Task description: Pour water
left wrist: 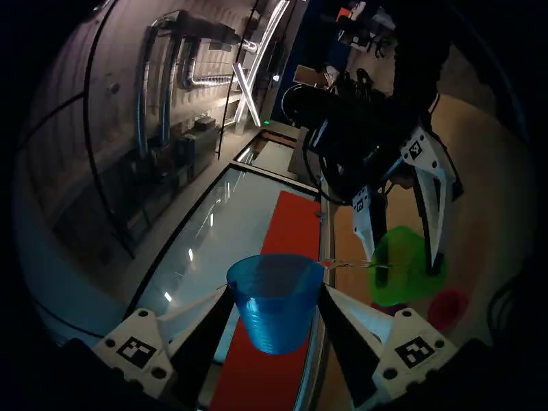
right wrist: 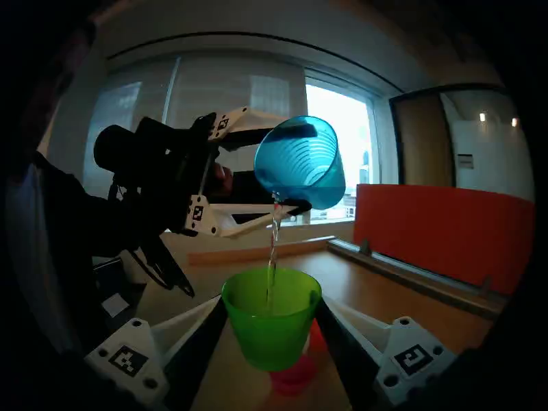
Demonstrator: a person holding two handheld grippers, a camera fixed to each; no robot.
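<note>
Looking across the right gripper view from left to right, we meet a dark sleeve (right wrist: 41, 226) crowding the left edge. Next comes a wooden table (right wrist: 383, 281) running far toward a bright window (right wrist: 335, 130). A red partition (right wrist: 445, 233) walls off the table's right side. Between sleeve and partition the air above the table is open, and both cups hang in it.

The water (right wrist: 274, 236) drops as one thin, clear, slightly twisting stream from the lip of the blue cup (right wrist: 301, 161) into the green cup (right wrist: 271, 335).

We see the left gripper (right wrist: 294, 168) pinching the blue cup, one finger pressed to each side. The cup is translucent and ribbed, tipped steeply, and held above and just beyond the green one. We cannot tell how much water it holds.

Nearer to us, the right gripper (right wrist: 272, 305) clamps the green cup upright between both fingers. The stream passes its rim and lands inside, though we cannot make out the level.

Below the green cup a red cup (right wrist: 294, 375) stands on the table. We cannot tell whether the two touch.
</note>
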